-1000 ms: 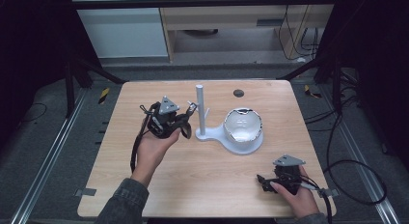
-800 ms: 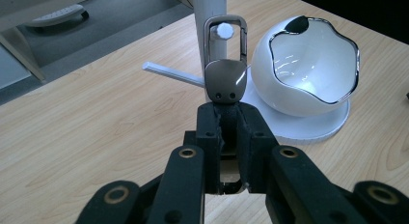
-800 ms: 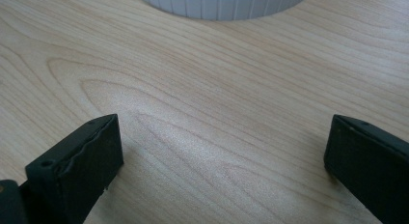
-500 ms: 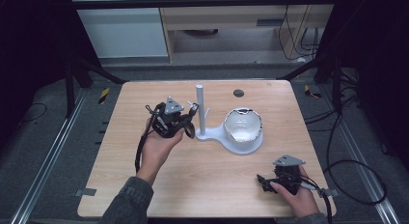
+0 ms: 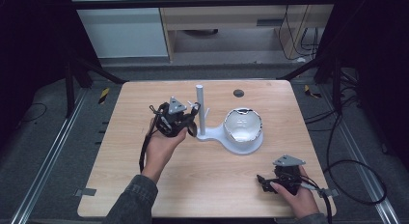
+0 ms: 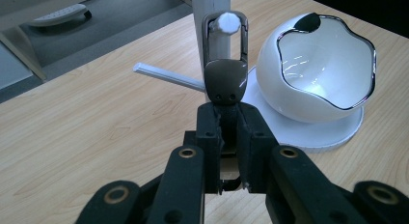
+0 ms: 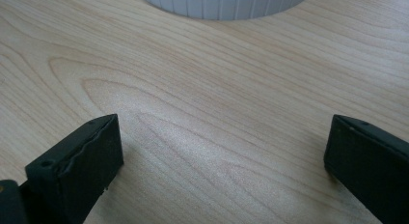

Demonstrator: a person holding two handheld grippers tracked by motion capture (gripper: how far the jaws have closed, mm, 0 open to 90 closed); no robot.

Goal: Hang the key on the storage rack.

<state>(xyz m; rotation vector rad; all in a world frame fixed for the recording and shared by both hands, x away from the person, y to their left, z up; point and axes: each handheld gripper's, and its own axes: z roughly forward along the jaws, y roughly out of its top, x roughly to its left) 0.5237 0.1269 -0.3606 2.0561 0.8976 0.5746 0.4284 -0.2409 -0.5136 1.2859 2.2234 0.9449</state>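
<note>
1. The left gripper (image 6: 226,130) has its jaws pinched tight on the dark body of a metal carabiner clip (image 6: 225,72), held upright just off the white stand.
2. The right gripper (image 7: 222,156) stands wide apart with nothing between its jaws; in the high view it rests at about 5 o'clock on the table (image 5: 217,185), well apart from the work.
3. In the left gripper view the clip's loop sits around the rounded tip of a white peg (image 6: 225,24), which sticks out from the stand's upright post (image 6: 211,7). A second, thinner peg (image 6: 166,75) points away at about 9 o'clock from the clip.
4. The white bowl (image 6: 320,69) with its shiny rim sits on the stand's round base (image 6: 337,134), at about 3 o'clock from the clip.
5. Progress, as I judge it: the loop appears threaded onto the peg, so the hanging is nearly done.
6. Left to do: slide it further on if needed, release the jaws, and draw the left gripper back.
</note>
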